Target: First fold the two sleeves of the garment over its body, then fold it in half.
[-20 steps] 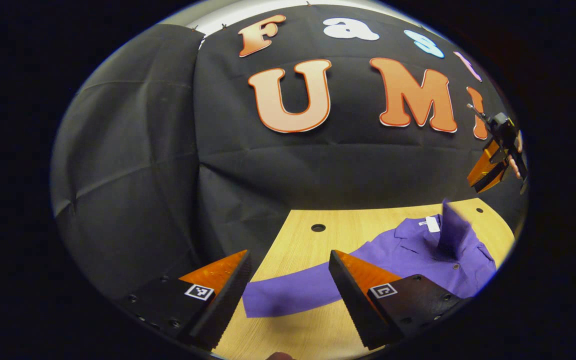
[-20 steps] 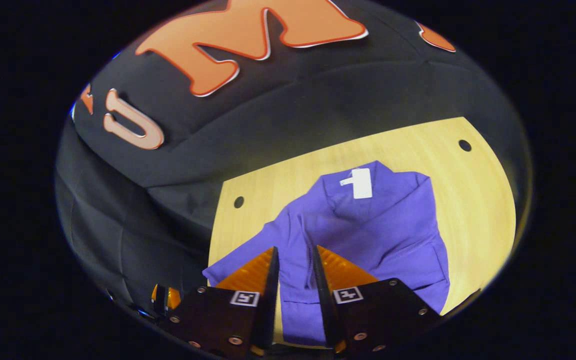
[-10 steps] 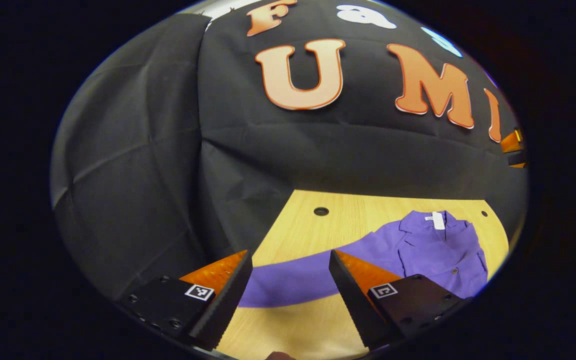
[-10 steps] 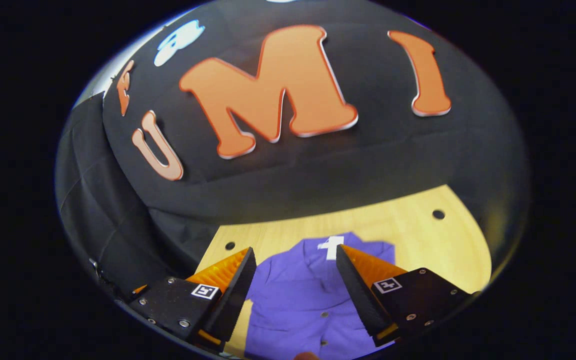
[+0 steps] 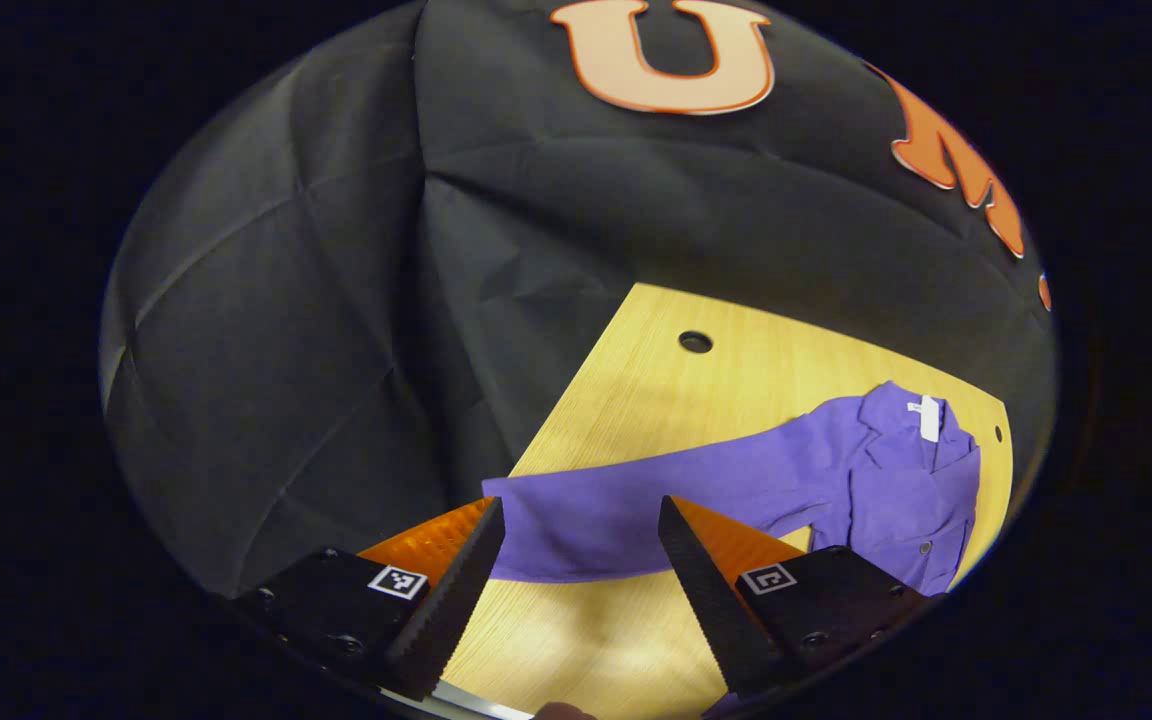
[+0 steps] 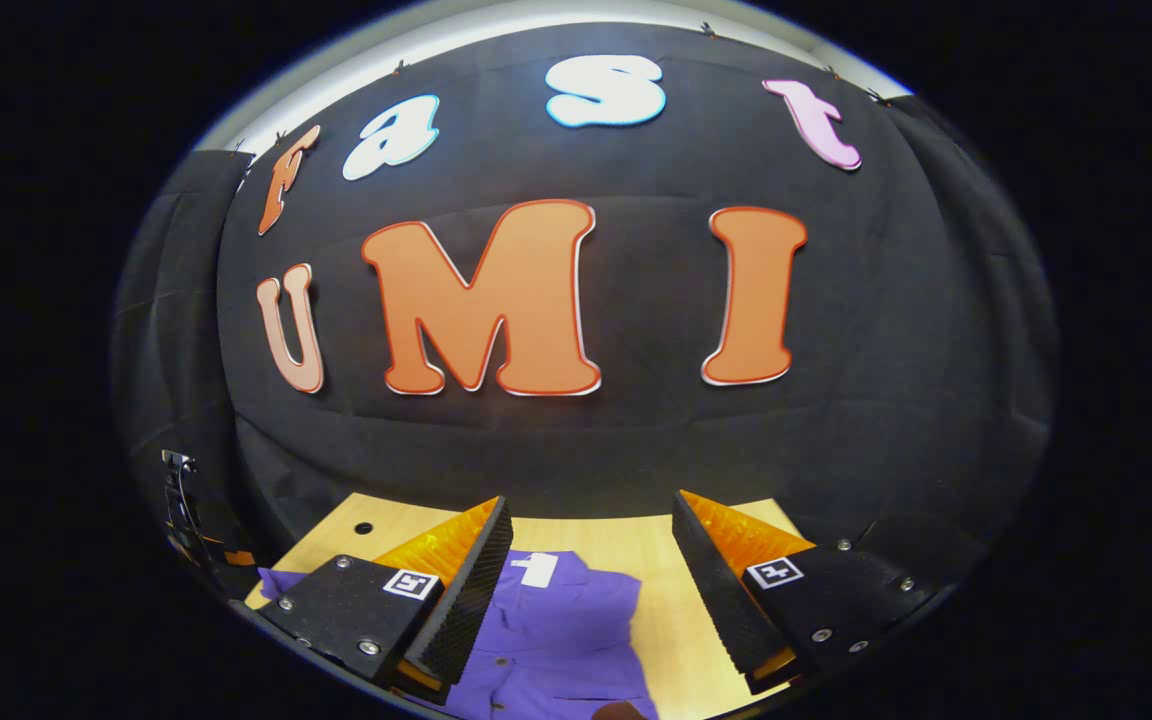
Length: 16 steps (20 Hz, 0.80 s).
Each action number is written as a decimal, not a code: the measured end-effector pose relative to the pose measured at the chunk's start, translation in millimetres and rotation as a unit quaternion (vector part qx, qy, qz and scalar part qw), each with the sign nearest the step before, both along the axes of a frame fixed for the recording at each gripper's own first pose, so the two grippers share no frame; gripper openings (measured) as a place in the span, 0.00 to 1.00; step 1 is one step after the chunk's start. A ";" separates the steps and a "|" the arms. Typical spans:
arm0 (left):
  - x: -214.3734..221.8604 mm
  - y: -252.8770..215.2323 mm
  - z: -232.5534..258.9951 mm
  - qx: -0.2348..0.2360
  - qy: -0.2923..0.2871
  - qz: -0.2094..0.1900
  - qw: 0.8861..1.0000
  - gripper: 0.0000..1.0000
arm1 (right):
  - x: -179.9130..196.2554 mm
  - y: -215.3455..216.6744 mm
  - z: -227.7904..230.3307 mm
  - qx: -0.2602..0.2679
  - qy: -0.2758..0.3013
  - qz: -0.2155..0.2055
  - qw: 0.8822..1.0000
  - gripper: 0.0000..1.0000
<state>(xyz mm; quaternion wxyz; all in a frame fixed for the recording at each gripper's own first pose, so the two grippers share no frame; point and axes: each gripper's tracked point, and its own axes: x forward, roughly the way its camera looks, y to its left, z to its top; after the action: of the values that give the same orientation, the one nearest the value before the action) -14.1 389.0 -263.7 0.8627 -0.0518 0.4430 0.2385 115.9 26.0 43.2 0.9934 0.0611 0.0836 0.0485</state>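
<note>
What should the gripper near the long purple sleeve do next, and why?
Probably lower the left gripper a bit and close on the outstretched sleeve. That sleeve lies flat across the table, not yet folded over the garment, and its cuff end sits right between the open fingers. The right gripper is open above the collar end, holding nothing.

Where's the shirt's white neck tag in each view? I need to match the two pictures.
Left gripper view: tag far right, at the collar, beyond the right finger.
Right gripper view: tag low centre, between the fingers, nearer the left one.
Shared landmark: the purple shirt on the wooden table.
</note>
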 end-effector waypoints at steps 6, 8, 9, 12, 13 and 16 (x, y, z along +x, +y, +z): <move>-10.1 30.8 -49.7 -0.051 0.085 0.033 0.995 0.98 | -20.8 -33.8 -0.5 0.000 -0.018 -0.026 0.999 0.96; -17.5 32.2 -60.8 -0.077 0.119 0.039 0.989 0.98 | -25.4 -40.1 -4.2 -0.024 -0.018 -0.036 0.999 0.95; -18.5 33.0 -72.9 -0.088 0.134 0.037 0.986 0.99 | -25.3 -39.6 -6.8 -0.038 -0.016 -0.039 0.998 1.00; -21.4 41.4 -103.4 -0.109 0.172 0.029 0.979 0.99 | -26.3 -35.5 -9.5 -0.066 -0.009 -0.036 0.997 0.96; -25.4 43.8 -115.1 -0.120 0.185 0.030 0.975 0.99 | -30.1 -34.0 -12.8 -0.070 -0.005 -0.029 0.997 0.96; -35.4 50.4 -141.4 -0.149 0.215 0.034 0.965 0.99 | -39.7 -27.3 -17.8 -0.080 0.006 -0.027 0.996 0.96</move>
<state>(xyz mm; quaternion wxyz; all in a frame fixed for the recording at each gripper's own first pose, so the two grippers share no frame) -49.5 439.3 -405.1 0.7208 -0.1419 0.6468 0.2049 76.2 -1.4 25.4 0.9955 -0.0159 0.0920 0.0149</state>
